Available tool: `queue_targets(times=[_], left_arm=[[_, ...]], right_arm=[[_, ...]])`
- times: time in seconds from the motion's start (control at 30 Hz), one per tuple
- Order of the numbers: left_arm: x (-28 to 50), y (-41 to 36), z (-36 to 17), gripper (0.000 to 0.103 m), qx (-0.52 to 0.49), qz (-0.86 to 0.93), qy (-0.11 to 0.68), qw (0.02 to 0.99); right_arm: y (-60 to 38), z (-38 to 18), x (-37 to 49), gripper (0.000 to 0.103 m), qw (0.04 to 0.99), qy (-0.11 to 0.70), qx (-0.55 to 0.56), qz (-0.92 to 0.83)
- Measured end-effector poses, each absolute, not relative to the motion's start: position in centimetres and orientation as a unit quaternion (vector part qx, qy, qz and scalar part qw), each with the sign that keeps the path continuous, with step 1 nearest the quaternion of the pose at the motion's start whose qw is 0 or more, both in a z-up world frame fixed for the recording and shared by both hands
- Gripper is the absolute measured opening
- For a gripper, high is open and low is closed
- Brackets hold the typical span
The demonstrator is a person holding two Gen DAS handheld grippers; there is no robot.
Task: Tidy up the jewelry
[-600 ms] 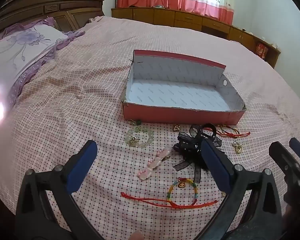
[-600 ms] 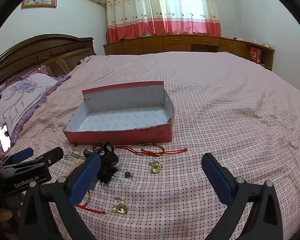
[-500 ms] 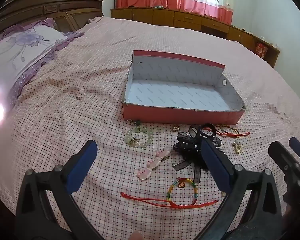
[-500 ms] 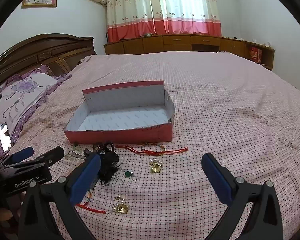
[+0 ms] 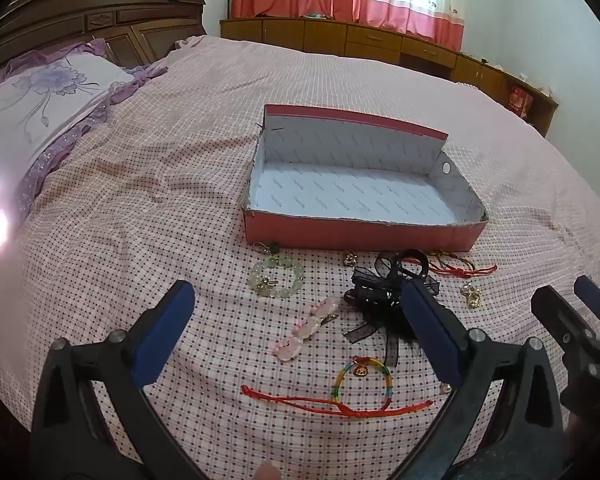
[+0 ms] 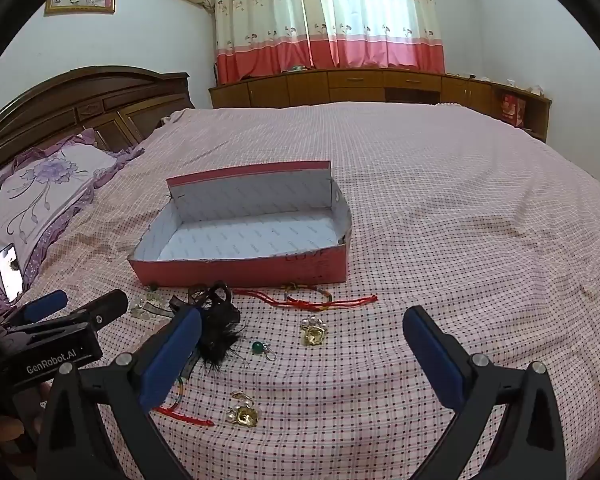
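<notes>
Centrally on the checked bedspread (image 5: pixel 140 208), a red cardboard box (image 5: pixel 360 236) is being shown open, its white-lined floor bare and nothing lying inside it. All the jewelry is being left outside, along the box's near wall: a green bead bracelet (image 5: pixel 277 276), a pink hair clip (image 5: pixel 306 330), a black ribbon hair claw (image 5: pixel 384 292), a rainbow bracelet (image 5: pixel 362 380) crossing a red cord (image 5: pixel 332 402), and a red string bracelet (image 6: pixel 306 300). Nearer the right gripper (image 6: pixel 300 344), a gold pearl earring (image 6: pixel 313 333), a green bead earring (image 6: pixel 262 349) and a second gold earring (image 6: pixel 244 414) are being seen. Both the left gripper (image 5: pixel 296 320) and the right one are being held spread wide above the bedspread, with nothing between their blue pads (image 5: pixel 164 336).
</notes>
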State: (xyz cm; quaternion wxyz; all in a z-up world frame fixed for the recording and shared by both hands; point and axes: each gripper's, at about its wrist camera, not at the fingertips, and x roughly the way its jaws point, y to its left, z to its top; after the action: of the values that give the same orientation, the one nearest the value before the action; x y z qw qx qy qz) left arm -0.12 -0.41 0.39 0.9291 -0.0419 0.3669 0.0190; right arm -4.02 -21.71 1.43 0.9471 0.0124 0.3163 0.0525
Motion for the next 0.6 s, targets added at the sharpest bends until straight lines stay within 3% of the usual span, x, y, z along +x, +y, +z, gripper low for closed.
queue_targets(times=[0.6], left_arm=[[-0.12,-0.26,0.48,0.097,-0.046,0.018,0.367,0.929]], right_arm=[[-21.7,1.33,-4.05,0.103,0.947,0.317,0.013,0.053]])
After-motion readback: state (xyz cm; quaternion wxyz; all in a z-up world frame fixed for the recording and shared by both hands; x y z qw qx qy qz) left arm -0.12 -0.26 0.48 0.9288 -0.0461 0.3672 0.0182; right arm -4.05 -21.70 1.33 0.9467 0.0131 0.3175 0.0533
